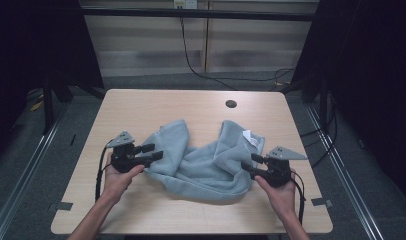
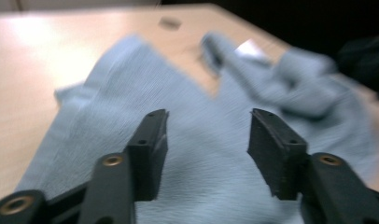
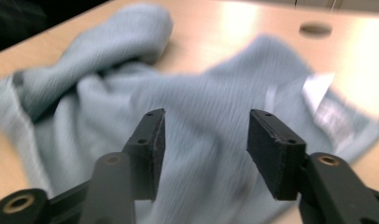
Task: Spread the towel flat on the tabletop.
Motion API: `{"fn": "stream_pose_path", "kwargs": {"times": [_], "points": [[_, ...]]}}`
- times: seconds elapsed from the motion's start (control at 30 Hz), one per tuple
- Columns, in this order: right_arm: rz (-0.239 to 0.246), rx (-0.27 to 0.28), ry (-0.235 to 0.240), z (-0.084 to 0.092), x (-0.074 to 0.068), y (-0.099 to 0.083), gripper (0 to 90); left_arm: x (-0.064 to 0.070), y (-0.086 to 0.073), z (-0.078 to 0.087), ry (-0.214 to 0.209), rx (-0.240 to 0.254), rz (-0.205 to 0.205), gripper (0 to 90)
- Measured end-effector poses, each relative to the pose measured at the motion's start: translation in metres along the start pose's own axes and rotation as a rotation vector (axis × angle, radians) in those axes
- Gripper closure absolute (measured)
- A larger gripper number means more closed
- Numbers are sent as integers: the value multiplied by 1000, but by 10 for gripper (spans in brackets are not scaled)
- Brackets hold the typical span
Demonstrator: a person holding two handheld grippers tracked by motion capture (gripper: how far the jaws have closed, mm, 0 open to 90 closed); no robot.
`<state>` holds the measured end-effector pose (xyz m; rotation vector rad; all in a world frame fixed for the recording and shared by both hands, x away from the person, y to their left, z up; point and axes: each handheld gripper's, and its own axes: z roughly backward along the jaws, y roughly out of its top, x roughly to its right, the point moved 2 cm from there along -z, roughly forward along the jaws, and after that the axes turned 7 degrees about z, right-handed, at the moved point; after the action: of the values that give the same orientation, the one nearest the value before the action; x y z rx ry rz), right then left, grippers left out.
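Left gripper (image 1: 150, 151): jaws spread, nothing pinched, set at the near-left edge of the grey towel (image 1: 203, 157). Right gripper (image 1: 251, 162): jaws likewise parted and empty, at the towel's near-right edge. The towel is seen crumpled mid-table (image 1: 141, 105), its white label (image 1: 249, 135) on the far-right fold, a round hole (image 1: 231, 104) beyond it. Step judged: lining up for a two-handed pinch. Next, each edge must be brought between the pads before closing.

Towel (image 1: 201, 160) on table (image 1: 141, 107) (mid-front)
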<state>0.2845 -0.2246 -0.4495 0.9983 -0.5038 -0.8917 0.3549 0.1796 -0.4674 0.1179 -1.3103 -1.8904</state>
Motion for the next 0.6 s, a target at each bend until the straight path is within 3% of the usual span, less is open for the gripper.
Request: {"fn": "stream_pose_path", "kwargs": {"times": [0.07, 0.1, 0.13, 0.17, 0.2, 0.27, 0.3, 0.33, 0.37, 0.47, 0.53, 0.57, 0.6], "points": [[-6, 6, 2, -6, 4, 7, 436, -7, -4, -16, 16, -35, 29, 409], [-14, 4, 40, -21, 13, 18, 413, -11, -5, -29, 4, -66, 46, 344], [-14, 4, 40, -21, 13, 18, 413, -11, -5, -29, 4, -66, 46, 298], [-22, 0, 59, -38, 20, 25, 397, -12, -5, -34, -13, -77, 52, 253], [-29, -6, 82, -47, 21, 25, 390, -11, -5, -39, -55, -81, 70, 210], [-34, -60, 108, -65, 21, 20, 367, -9, -8, -40, -40, -116, 45, 201], [-34, -60, 108, -65, 21, 20, 367, -9, -8, -40, -40, -116, 45, 211], [-33, -109, 145, -78, 17, 10, 361, -8, -11, -40, -31, -126, 29, 246], [-26, -130, 148, -82, 14, 4, 363, -8, -16, -38, 32, -152, -19, 355], [-7, -163, 149, -83, 8, -6, 380, -12, -19, -36, 49, -177, -22, 654], [15, -212, 119, -77, 3, -16, 477, -15, -21, -30, 48, -185, -12, 764], [15, -212, 119, -77, 3, -16, 477, -16, -21, -27, 50, -188, -16, 764], [23, -223, 116, -73, 2, -19, 548, -16, -22, -23, 53, -189, -21, 795]]}}
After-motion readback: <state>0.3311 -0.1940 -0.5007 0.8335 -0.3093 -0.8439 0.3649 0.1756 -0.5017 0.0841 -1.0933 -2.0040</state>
